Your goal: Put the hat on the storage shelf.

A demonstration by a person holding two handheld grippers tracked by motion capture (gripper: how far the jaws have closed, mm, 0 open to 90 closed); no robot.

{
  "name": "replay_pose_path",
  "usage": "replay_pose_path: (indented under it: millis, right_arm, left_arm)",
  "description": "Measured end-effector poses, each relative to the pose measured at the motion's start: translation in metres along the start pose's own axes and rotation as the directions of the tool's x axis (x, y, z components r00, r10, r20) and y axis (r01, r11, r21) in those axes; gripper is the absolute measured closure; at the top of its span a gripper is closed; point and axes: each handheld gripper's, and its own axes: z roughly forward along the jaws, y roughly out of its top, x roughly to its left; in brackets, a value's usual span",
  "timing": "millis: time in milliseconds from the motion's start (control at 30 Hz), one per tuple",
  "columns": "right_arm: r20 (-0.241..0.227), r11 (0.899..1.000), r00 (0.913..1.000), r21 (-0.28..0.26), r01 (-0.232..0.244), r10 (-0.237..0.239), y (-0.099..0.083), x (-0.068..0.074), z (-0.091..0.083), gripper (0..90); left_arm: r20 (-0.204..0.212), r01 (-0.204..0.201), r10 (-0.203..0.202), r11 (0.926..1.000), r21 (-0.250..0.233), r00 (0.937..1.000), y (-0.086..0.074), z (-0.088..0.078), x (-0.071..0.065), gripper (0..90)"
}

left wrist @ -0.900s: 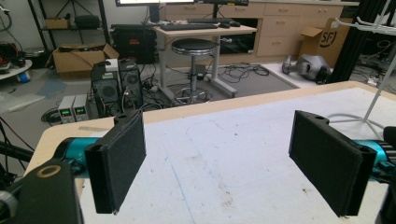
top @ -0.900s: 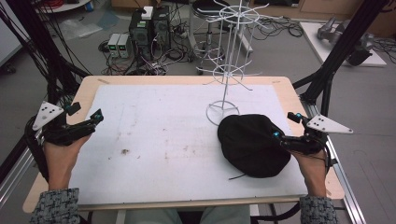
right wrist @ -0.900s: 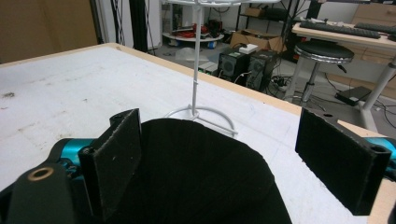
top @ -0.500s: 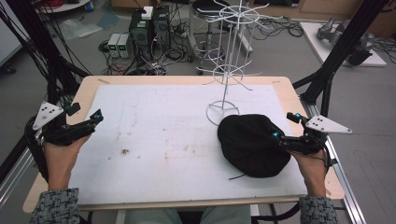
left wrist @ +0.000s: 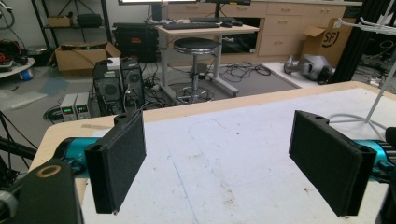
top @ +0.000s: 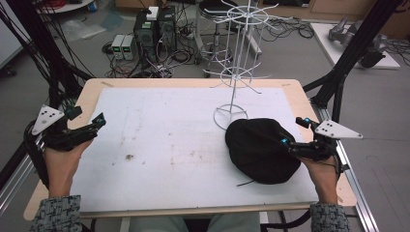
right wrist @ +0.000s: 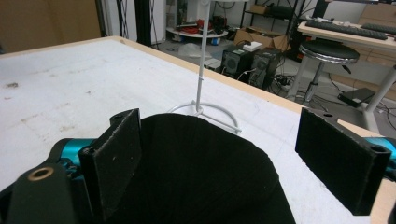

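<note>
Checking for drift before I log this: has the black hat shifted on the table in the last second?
No. The black hat lies against the white wire stand's base ring exactly as before.

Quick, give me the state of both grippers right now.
Left gripper: open, holding nothing, over the bare white mat.
Right gripper: open, holding nothing, jaws spread above the black hat.

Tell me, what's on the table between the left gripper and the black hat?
Nothing: the high view shows bare, stained white tabletop between the left gripper and the black fabric hat.
</note>
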Motion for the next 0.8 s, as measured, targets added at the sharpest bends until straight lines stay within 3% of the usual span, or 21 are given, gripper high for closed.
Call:
replay_pose_path:
  millis: [500, 600, 733, 800]
  right_arm:
    - [-0.058, 0.999, 0.9969, 0.003, 0.052, -0.052, -0.013, 0.003, 0.003, 14.2]
    - [-0.09, 0.995, 0.9912, 0.017, 0.099, -0.097, -0.017, 0.004, 0.004, 14.2]
    - [-0.112, 0.992, 0.9871, 0.036, 0.119, -0.115, -0.02, 0.006, 0.006, 14.4]
    - [-0.148, 0.99, 0.9813, 0.05, 0.131, -0.123, -0.024, 0.006, 0.007, 14.4]
  left_arm:
    - [0.002, 0.004, -0.004, 1.0, -0.003, 1.0, 0.001, 0.002, 0.0, 19.0]
    - [0.006, 0.005, -0.005, 1.0, -0.002, 1.0, 0.001, 0.004, 0.0, 19.0]
    - [0.011, 0.004, -0.004, 1.0, 0.001, 0.9999, 0.001, 0.006, -0.001, 19.0]
    - [0.011, 0.001, -0.001, 1.0, 0.005, 0.9999, 0.001, 0.007, -0.002, 19.1]
